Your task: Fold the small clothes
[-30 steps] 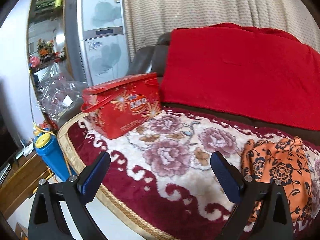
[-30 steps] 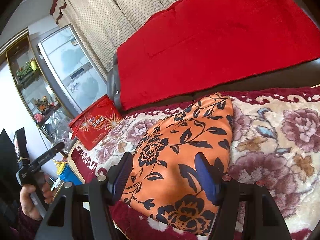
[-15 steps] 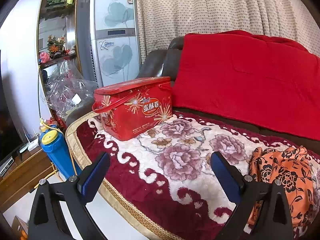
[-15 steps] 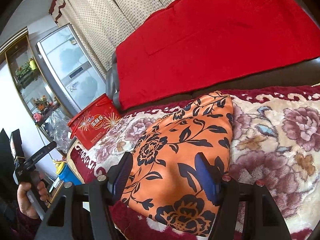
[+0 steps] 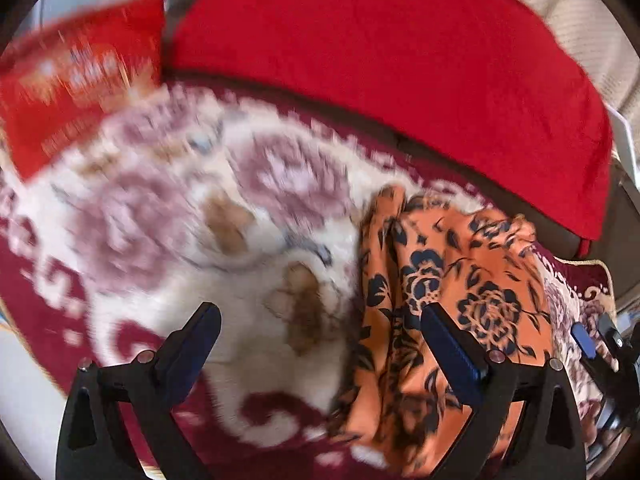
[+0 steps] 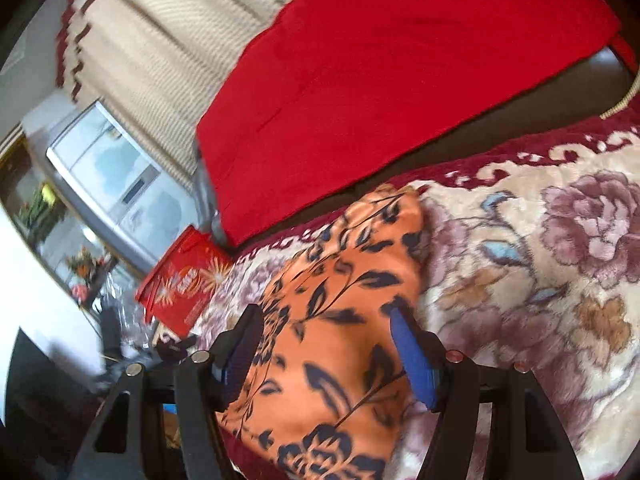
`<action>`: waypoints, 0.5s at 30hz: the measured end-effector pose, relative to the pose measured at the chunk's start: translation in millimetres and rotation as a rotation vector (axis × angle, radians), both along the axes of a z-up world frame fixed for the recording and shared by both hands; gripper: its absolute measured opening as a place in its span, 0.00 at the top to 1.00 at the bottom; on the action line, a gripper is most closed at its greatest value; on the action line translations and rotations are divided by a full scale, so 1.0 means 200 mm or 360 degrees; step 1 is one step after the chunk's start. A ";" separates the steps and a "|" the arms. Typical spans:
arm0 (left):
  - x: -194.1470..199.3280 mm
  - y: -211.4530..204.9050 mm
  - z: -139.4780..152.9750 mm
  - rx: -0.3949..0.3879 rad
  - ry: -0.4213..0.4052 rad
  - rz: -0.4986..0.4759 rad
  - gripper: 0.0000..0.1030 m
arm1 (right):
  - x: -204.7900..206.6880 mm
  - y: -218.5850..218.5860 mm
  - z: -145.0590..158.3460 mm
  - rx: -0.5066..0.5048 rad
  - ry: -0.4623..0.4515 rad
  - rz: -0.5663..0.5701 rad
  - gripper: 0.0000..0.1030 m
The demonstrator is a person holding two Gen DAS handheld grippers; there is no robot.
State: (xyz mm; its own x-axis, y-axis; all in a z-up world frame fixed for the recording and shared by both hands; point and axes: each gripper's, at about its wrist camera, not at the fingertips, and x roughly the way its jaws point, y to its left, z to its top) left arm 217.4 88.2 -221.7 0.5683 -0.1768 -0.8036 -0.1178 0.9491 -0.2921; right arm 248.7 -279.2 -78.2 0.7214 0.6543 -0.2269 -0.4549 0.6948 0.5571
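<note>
An orange garment with a dark floral print (image 5: 452, 280) lies on the flowered sofa blanket (image 5: 168, 216). It also shows in the right wrist view (image 6: 340, 312). My left gripper (image 5: 320, 348) is open and empty, low over the blanket, its right finger over the garment's left edge. My right gripper (image 6: 324, 348) is open and empty just above the garment's near part. The right gripper also shows at the right edge of the left wrist view (image 5: 596, 340). Both views are motion-blurred.
A red tin box (image 5: 76, 80) stands on the blanket at the left; it also shows in the right wrist view (image 6: 180, 284). A red cloth (image 5: 400, 60) covers the sofa back. A cabinet (image 6: 116, 184) and curtain (image 6: 168, 32) stand behind.
My left gripper has swung fast to the right and down toward the garment, which now fills the right of its view. My right gripper has tilted and shifted slightly over the garment.
</note>
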 end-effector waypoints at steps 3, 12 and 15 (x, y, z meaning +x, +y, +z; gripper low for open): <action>0.08 -0.04 -0.05 -0.0171 0.0042 -0.0085 0.03 | 0.07 -0.03 0.00 0.0044 0.0025 0.0022 0.33; 0.24 -0.28 -0.22 0.0012 0.0166 -0.0277 0.03 | 0.39 0.20 -0.06 -0.0149 0.0219 0.0185 0.41; 0.22 -0.19 -0.21 -0.0150 0.0181 -0.0238 0.03 | 0.38 0.19 -0.04 -0.0152 0.0209 0.0176 0.42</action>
